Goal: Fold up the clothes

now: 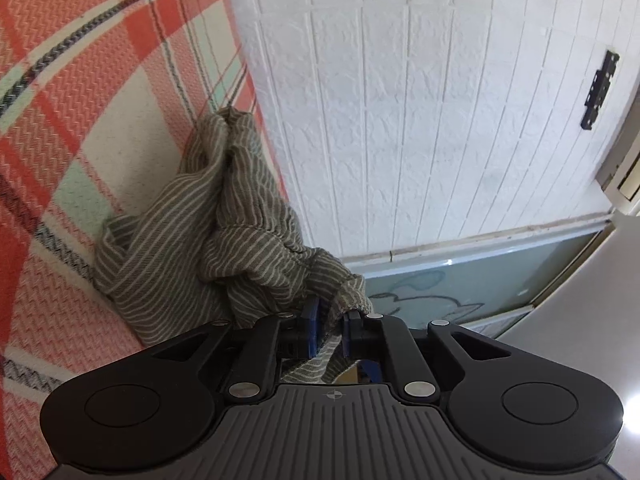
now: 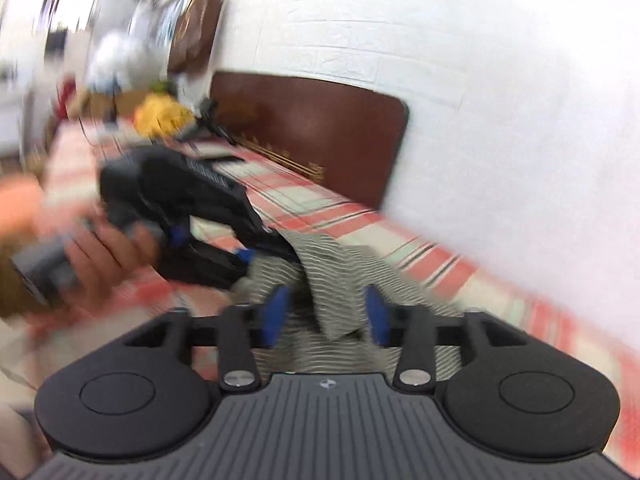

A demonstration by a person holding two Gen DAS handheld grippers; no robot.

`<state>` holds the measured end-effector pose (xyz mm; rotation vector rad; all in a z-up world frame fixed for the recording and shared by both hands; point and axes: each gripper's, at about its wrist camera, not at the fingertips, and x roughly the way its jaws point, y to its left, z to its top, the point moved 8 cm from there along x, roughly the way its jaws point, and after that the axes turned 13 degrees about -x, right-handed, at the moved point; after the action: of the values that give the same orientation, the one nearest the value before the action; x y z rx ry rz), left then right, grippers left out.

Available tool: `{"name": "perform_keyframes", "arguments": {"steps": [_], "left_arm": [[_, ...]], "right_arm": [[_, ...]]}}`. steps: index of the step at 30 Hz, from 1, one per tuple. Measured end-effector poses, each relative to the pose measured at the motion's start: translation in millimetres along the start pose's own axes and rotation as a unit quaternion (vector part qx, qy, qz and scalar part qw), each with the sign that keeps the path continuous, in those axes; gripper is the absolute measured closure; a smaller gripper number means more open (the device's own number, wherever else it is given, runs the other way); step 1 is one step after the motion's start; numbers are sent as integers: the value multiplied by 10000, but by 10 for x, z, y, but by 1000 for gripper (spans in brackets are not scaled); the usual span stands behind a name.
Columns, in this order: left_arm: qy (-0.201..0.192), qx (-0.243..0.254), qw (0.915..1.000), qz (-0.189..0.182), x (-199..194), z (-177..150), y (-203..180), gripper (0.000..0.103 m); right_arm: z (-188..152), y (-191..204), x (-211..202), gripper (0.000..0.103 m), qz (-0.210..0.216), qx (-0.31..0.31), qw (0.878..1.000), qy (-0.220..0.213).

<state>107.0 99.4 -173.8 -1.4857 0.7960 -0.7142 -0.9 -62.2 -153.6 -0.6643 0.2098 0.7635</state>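
White brick-patterned wall (image 1: 440,100) fills the background of both views, with a bed below it covered by a plaid sheet (image 1: 80,100) in orange, cream and mint. In the left wrist view the sheet takes up the left side, and a striped grey-green garment (image 1: 208,220) lies bunched on it beside the wall. One end of the garment runs back to the left tongs (image 1: 330,320), where a fold of the fabric sits in the narrow gap between the blue pads; whether the pads press on it cannot be told. Further right, a black bracket (image 1: 600,88) is fixed to the wall, and a pale green panel (image 1: 460,280) with a cloud-like drawing runs along its base. The right wrist view is blurred. At its left a hand (image 2: 108,256) grips the handle of the left tongs (image 2: 256,256), whose tip meets the garment (image 2: 340,280). A yellow heap (image 2: 160,116) lies at the far end of the bed, and a dark brown headboard (image 2: 320,132) stands against the wall. Towards the middle, the right tongs (image 2: 328,312) stand partly apart, and a strip of the striped garment hangs loose between the blue pads, with a visible gap on the left side.
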Motion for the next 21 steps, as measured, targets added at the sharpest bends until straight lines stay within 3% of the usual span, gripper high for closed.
{"name": "perform_keyframes", "arguments": {"steps": [2,4,6,8,11,14,21], "left_arm": [[81,51,10000,17,25,-18,-16,78],[183,126,9997,74,58,-41,-23,77],[306,197,9993,96,72,-53,-25,77],[396,264,9988,111,83,-49,-17,77],[536,329,9979,127,94,-24,11,77],[705,400,9966,122,123,-3,41,77],[883,580,9939,307,156,72,122,77]], "right_arm": [[-29,29,99,57,-5,-206,9997,93],[-65,21,189,74,62,-206,9996,160],[-67,-112,250,98,336,158,9992,120],[-70,-318,285,99,844,815,9931,-49],[-83,-625,348,99,1675,1840,9681,-286],[-163,-878,475,99,2443,2760,9292,-271],[-362,-1174,759,99,2844,3861,8774,-166]]}}
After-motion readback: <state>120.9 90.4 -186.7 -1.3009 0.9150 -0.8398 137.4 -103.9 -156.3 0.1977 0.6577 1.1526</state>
